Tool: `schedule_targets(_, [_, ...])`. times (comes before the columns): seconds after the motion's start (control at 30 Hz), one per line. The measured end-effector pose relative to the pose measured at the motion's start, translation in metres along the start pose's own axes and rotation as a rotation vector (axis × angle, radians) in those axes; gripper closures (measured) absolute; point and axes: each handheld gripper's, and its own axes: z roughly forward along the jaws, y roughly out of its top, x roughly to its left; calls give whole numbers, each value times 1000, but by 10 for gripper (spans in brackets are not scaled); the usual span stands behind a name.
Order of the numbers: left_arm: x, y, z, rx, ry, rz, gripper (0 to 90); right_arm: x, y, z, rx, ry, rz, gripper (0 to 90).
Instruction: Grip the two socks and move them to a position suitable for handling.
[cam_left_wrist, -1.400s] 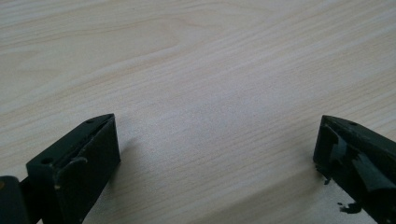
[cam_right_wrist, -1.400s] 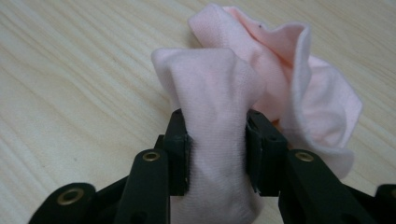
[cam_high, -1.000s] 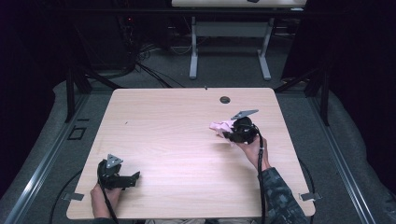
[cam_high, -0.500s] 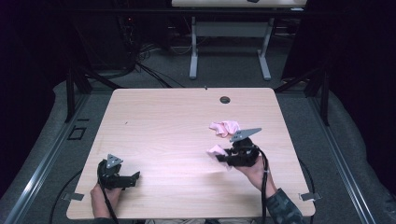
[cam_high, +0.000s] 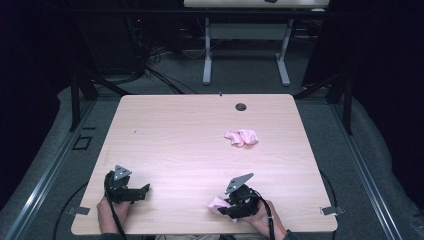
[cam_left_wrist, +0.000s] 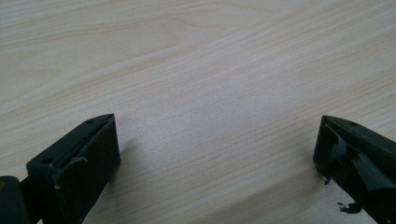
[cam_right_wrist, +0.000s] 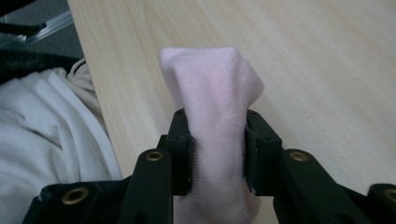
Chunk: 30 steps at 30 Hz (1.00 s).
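Two pink socks (cam_high: 241, 137), no labels; one (cam_right_wrist: 212, 135) btwn R gripper (cam_right_wrist: 215, 154) fingers.

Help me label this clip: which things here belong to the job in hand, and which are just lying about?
In the job:
- pink sock, clamped in the right gripper near the table's front edge
- second pink sock, lying farther back

Just there:
- left gripper, open, holding nothing
- grommet hole in the table

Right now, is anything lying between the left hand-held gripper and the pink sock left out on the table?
Nothing visible: bare table lies between the left hand-held gripper and the sock. The right hand-held gripper sits off that line, shut on another sock.
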Motion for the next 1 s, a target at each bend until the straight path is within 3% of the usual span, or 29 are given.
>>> schedule_targets(0.03, [0,0,0,0,0,0,1,0,0,1,5,-2,-1,545])
schedule_targets(0.07, [0,0,0,0,0,0,1,0,0,1,5,-2,-1,545])
schedule_targets(0.13, [0,0,0,0,0,1,1,-1,0,-1,-3,-12,8,365])
schedule_targets(0.17, [0,0,0,0,0,1,1,-6,2,-7,-38,-26,28,241])
schedule_targets(0.2, [0,0,0,0,0,0,1,-6,2,-7,-38,-26,28,241])
schedule_targets(0.23, [0,0,0,0,0,0,1,-16,6,-17,-83,-37,43,187])
schedule_targets(0.3, [0,0,0,1,0,1,2,-22,8,-23,-105,-51,53,155])
schedule_targets(0.33, [0,0,0,0,0,1,1,-38,14,-35,-149,-84,76,126])
schedule_targets(0.37, [0,0,0,0,0,1,1,-38,14,-35,-149,-84,76,126])
schedule_targets(0.4, [0,0,0,1,0,1,1,-58,21,-46,-180,-131,101,73])
schedule_targets(0.57, [0,0,0,0,0,0,1,-111,38,-56,-206,-229,167,14])
schedule_targets(0.6, [0,0,0,0,0,0,1,-111,38,-56,-206,-229,167,14])
schedule_targets(0.63, [0,0,0,1,0,1,2,-135,44,-53,-203,-252,203,9])
schedule_targets(0.67, [0,0,0,1,0,1,1,-135,44,-53,-203,-252,203,9])
schedule_targets(0.7, [0,0,0,0,0,0,2,-153,50,-48,-199,-270,238,6])
schedule_targets(0.77, [0,0,0,0,-1,0,1,-170,55,-43,-190,-287,267,2])
schedule_targets(0.8, [0,0,0,0,-1,0,1,-170,55,-43,-190,-287,267,2])
schedule_targets(0.83, [0,0,0,0,-1,0,1,-185,61,-36,-180,-298,298,2])
schedule_targets(0.9, [0,0,0,0,-1,0,1,-191,62,-34,-177,-302,306,2])
schedule_targets(1.0, [0,0,0,0,-1,1,2,-215,72,-19,-144,-327,359,1])
